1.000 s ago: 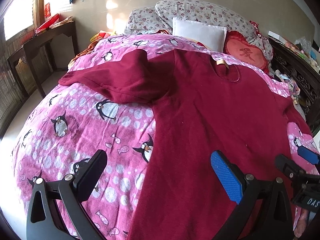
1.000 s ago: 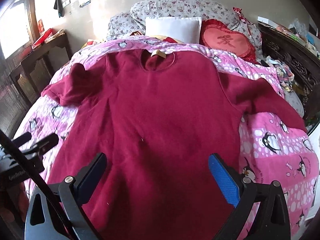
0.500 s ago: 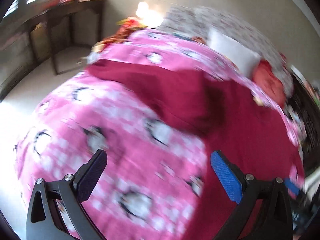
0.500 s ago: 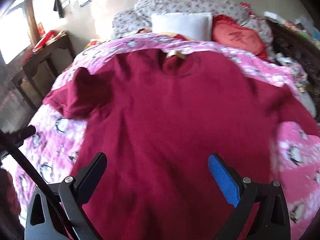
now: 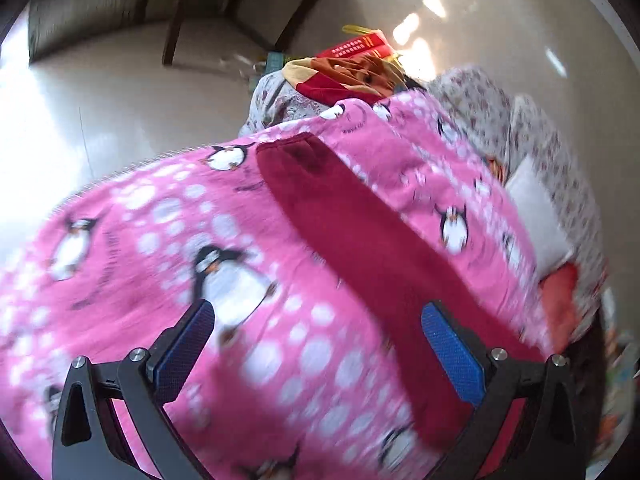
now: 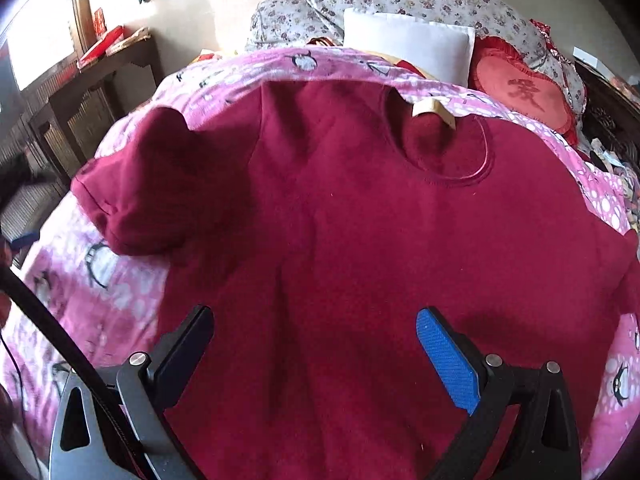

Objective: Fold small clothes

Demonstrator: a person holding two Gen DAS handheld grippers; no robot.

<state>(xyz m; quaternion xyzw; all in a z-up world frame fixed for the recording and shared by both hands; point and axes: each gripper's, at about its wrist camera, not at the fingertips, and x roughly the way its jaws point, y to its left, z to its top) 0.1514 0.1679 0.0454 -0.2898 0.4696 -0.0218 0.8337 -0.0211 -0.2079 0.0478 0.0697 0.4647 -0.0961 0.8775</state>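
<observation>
The left gripper, spread wide and empty, hangs over the penguin blanket beside the dark red sweater sleeve (blurred). The sweater lies flat on the bed; the right gripper gapes empty above its body.

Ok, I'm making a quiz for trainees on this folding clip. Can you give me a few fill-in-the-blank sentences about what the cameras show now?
1. The dark red sweater lies spread on a pink blanket printed with ____.
2. Both the left gripper and the right gripper are ____.
3. Beside the white pillow sits a red cushion shaped like a ____.

Missing words: penguins; open; heart
</observation>
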